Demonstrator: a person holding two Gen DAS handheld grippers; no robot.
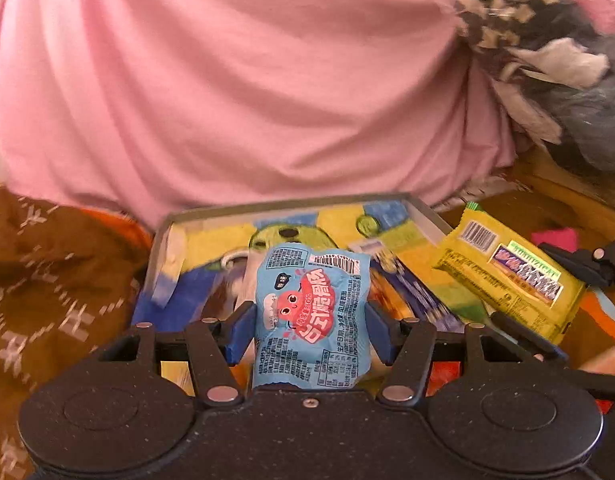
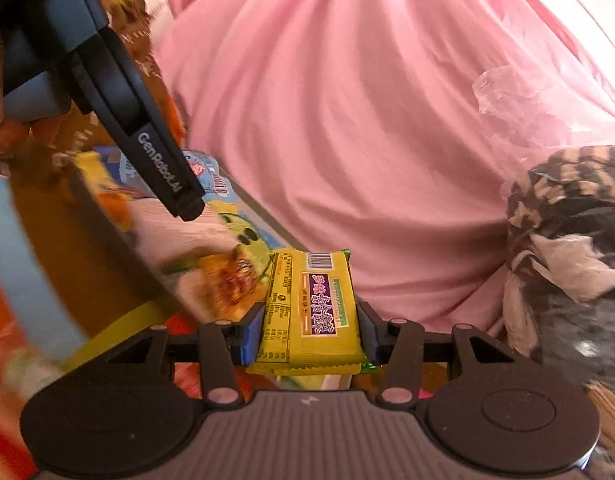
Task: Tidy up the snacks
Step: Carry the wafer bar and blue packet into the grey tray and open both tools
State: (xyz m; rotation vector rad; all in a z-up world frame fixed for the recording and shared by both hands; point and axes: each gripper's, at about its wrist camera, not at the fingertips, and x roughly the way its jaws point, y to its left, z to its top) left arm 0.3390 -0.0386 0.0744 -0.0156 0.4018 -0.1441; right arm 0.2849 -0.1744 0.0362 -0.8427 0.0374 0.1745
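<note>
Blue packet (image 1: 311, 316): your left gripper (image 1: 309, 326) is pinching it above the near edge of the tray (image 1: 427, 216).
Yellow packet (image 2: 311, 312): your right gripper (image 2: 309, 330) is clamping it just off the tray's right edge.
Backdrop: pink cloth (image 1: 247, 80) is lying behind the tray's far edge.

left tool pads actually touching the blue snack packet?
Touching. The left wrist view shows both blue pads of the left tool pressed against the sides of the blue snack packet, with no gap on either side.
</note>
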